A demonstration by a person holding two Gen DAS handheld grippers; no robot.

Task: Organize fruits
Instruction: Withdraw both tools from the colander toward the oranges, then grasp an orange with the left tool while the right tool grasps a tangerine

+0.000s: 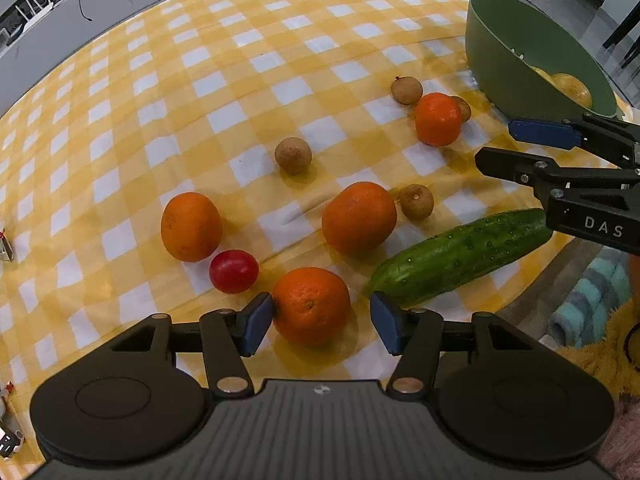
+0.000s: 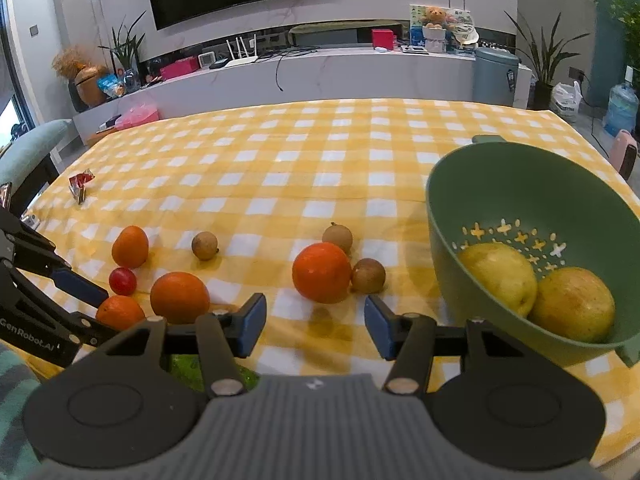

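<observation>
The left wrist view looks steeply down, close over the oranges, with the green bowl (image 1: 516, 52) far off at its right edge. The right wrist view looks lower and flatter across the table, close beside the bowl (image 2: 480, 208). Both show the bowl and oranges left of it.

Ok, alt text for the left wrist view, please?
The open left gripper straddles an orange on a yellow checked tablecloth, among more oranges, a cherry tomato, a cucumber and a green colander.
</observation>
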